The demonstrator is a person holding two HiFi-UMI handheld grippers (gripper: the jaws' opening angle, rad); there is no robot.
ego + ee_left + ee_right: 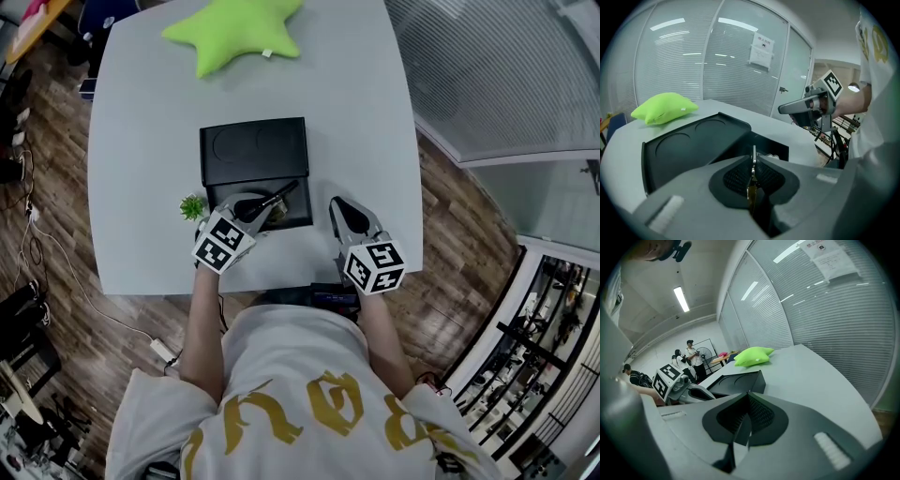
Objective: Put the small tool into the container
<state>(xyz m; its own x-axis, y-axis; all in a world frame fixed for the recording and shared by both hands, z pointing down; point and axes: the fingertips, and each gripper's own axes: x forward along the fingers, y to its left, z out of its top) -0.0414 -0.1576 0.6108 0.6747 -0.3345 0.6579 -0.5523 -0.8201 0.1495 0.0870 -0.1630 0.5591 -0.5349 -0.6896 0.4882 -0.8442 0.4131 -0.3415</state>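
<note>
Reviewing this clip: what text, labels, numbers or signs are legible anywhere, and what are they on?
No text reads clearly.
Paper notice on the glass wall: print too small to read.
Gold lettering on the person's shirt: stylised, not legible.
Left marker cube, right marker cube: square patterns only, no words.

One grey table [375, 112] is counted. On it, one black container [253, 150], one green star-shaped cushion [234, 33] and one small green plant [193, 206] are counted. One small tool [281, 195] is seen. Two grippers are counted: one left gripper [262, 213] and one right gripper [339, 208].
</note>
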